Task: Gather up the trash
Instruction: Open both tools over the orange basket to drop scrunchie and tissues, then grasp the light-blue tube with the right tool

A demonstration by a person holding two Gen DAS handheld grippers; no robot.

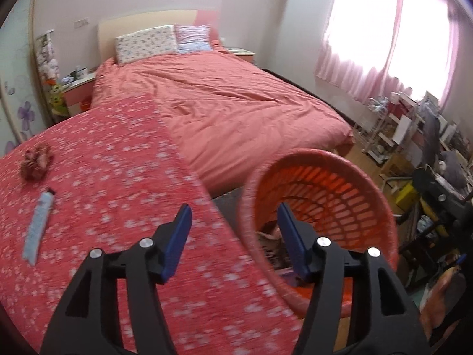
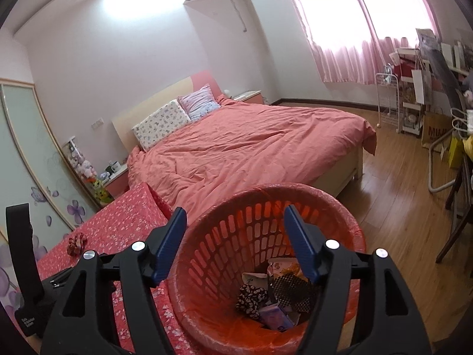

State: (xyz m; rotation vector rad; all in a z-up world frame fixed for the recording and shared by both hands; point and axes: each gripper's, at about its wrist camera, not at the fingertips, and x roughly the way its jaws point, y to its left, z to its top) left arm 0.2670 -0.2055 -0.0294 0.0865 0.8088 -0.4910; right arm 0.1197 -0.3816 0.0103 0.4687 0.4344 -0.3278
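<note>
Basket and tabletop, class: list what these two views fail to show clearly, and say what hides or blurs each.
- Left wrist view: the basket contents are mostly hidden by its near rim and the left gripper.
- Left wrist view: motion blur smears the pale blue tube, so no print reads.
- Right wrist view: the right gripper covers part of the trash.
- Right wrist view: the crumpled red piece is too small to identify.

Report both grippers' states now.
Left gripper: open, nothing between its blue pads.
Right gripper: open, empty, above the orange slotted plastic basket.
</note>
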